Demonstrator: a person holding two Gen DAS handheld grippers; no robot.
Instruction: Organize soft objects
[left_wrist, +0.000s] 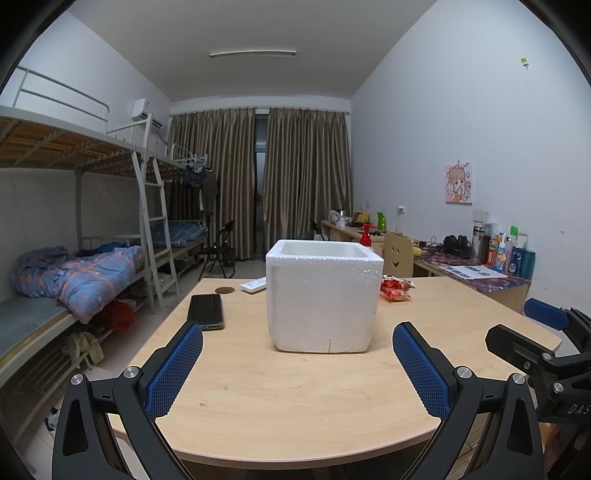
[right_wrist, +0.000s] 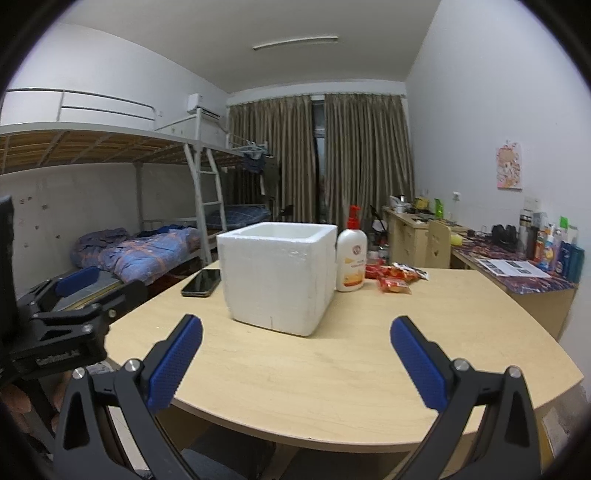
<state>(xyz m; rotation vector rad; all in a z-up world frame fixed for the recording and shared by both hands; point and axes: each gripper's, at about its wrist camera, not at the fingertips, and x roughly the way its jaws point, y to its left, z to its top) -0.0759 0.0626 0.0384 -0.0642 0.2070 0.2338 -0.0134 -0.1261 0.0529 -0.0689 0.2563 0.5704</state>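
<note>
Centrally on the round wooden table (right_wrist: 332, 369), a white foam box (right_wrist: 277, 277) standing upright with its top open, red snack packets (right_wrist: 397, 280) lying behind it to the right, just beside a white pump bottle of lotion (right_wrist: 351, 258). Left of the box, a black phone (left_wrist: 205, 311) flat on the tabletop, with a white remote (left_wrist: 254, 285) farther back. Nearest, left gripper (left_wrist: 297, 365) and right gripper (right_wrist: 295, 363) both spread wide over the near edge, 2 blue pads each, gripping nothing.
</note>
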